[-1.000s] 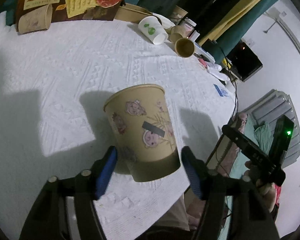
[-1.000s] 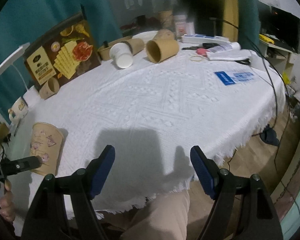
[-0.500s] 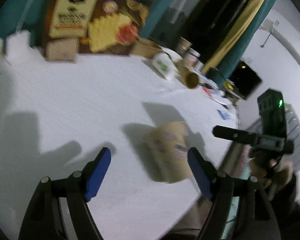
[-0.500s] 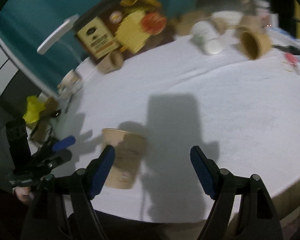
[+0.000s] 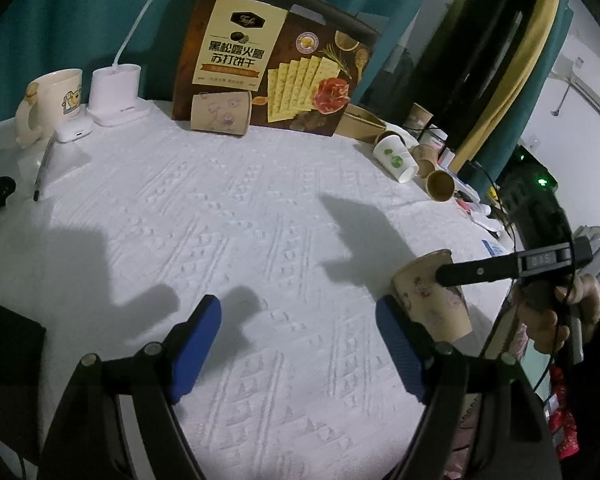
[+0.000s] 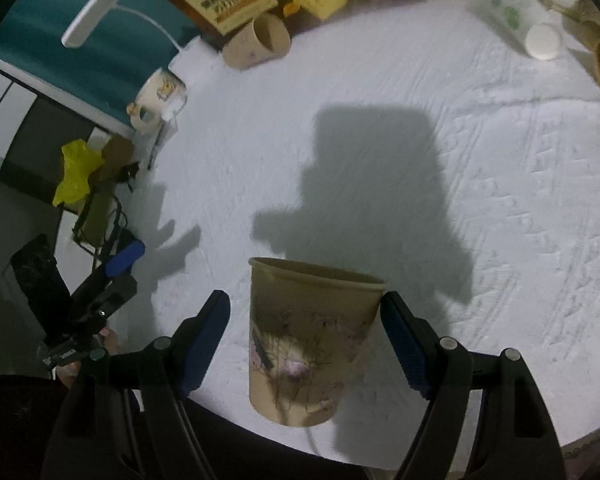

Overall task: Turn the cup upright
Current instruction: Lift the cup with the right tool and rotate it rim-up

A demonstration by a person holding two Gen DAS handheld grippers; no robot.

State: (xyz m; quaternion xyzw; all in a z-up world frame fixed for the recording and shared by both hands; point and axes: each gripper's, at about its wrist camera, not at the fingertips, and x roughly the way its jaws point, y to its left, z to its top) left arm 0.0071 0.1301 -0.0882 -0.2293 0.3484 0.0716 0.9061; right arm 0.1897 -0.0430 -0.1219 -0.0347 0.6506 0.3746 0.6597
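Note:
A tan paper cup (image 6: 312,340) with pink cartoon prints stands upright, mouth up, near the front edge of the table. It also shows in the left wrist view (image 5: 430,300), at the right. My right gripper (image 6: 304,340) is open with the cup between its blue pads, which stand apart from the cup's sides. Its finger (image 5: 484,270) reaches in front of the cup in the left wrist view. My left gripper (image 5: 300,350) is open and empty, to the left of the cup, over the white tablecloth (image 5: 240,208).
At the back stand a cracker box (image 5: 268,64), a tan cup lying on its side (image 5: 220,112), a ceramic mug (image 5: 50,104) and a white lamp base (image 5: 114,94). A white cup (image 5: 394,158) and more tan cups (image 5: 440,186) lie at the back right.
My left gripper has drawn back from the cup and swung left. My right gripper has come around the upright cup, which now sits between its open pads.

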